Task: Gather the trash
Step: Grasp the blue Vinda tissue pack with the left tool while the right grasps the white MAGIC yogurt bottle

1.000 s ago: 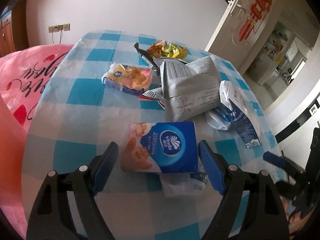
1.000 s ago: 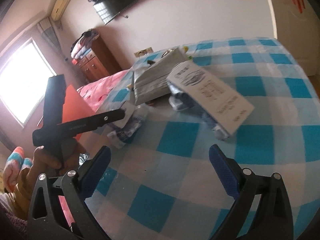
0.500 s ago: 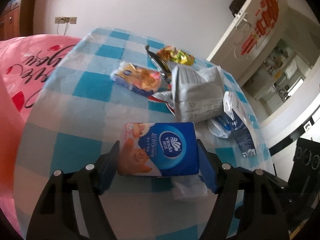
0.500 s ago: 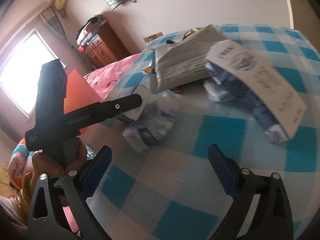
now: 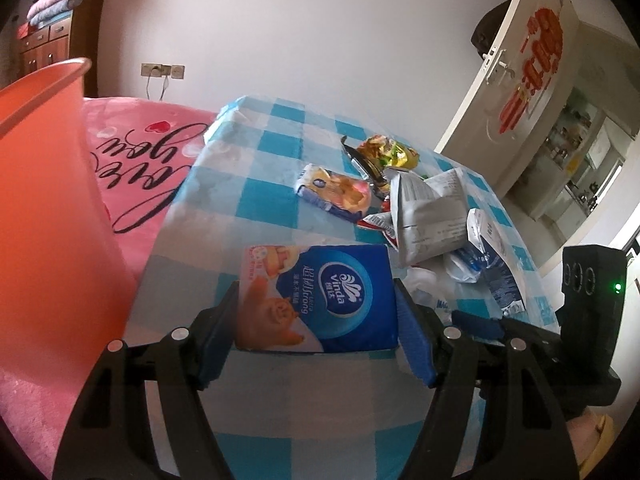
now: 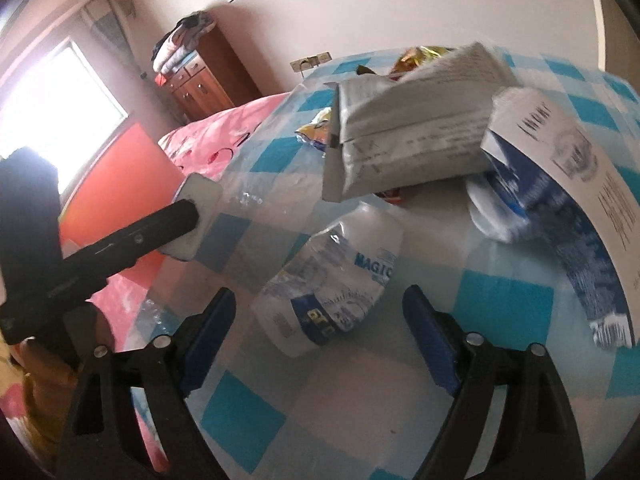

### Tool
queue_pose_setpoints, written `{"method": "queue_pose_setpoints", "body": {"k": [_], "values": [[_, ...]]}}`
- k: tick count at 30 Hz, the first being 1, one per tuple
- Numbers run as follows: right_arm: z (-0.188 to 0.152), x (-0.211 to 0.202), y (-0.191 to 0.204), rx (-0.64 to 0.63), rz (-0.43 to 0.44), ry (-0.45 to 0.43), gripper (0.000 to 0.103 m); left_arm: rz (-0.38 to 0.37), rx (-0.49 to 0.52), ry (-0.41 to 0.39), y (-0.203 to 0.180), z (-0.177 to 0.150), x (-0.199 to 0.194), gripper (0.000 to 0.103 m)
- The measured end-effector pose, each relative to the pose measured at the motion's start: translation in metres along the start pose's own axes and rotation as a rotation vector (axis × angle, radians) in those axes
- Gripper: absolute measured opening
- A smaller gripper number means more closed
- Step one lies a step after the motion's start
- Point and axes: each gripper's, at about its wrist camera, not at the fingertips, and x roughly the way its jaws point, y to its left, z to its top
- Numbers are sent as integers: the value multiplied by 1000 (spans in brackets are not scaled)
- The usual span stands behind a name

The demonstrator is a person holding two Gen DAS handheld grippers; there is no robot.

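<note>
My left gripper (image 5: 316,320) is shut on a blue tissue pack (image 5: 320,296) and holds it above the near part of the checked table (image 5: 256,200). In the right wrist view the pack's end (image 6: 196,216) shows in the left gripper at the left. My right gripper (image 6: 320,328) is open, with a crumpled clear plastic wrapper (image 6: 336,276) lying between its fingers on the table. A grey snack bag (image 6: 408,132), a white and blue bag (image 6: 560,184), a small biscuit pack (image 5: 336,192) and a yellow wrapper (image 5: 388,152) lie further back.
An orange bin (image 5: 44,208) stands at the left beside the table, also seen in the right wrist view (image 6: 120,168). A pink bed (image 5: 140,168) lies behind it. A white door (image 5: 516,80) stands at the right.
My left gripper has shut on the tissue pack and lifted it off the table, swinging left toward the bin. My right gripper has moved forward to straddle the plastic wrapper.
</note>
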Motion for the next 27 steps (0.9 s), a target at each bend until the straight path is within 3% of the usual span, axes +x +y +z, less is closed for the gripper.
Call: {"method": "queue_pose_setpoints", "body": {"k": [7,14,18,24,26,27], "values": [[8,12,11,-8,-3,7,93,-4,-19,-3,8,-7,-3,72],[14,27,28,-98,-91,13,92,-11,-27,0,12,-12,-7,72],[16,34,35,-159,-202,5,70,-13,-32,7,12,-14,-7,72],[14,35,30,-146,-186,-4,66,-19,-26,23,11,-20,-6,72],[12,32,27,-134,-176,-13,38,-23,-24,26,11,-22,-6,72],[10,26,26,-124,-170,-21,35,-24,-23,27,11,-22,-6,72]]}}
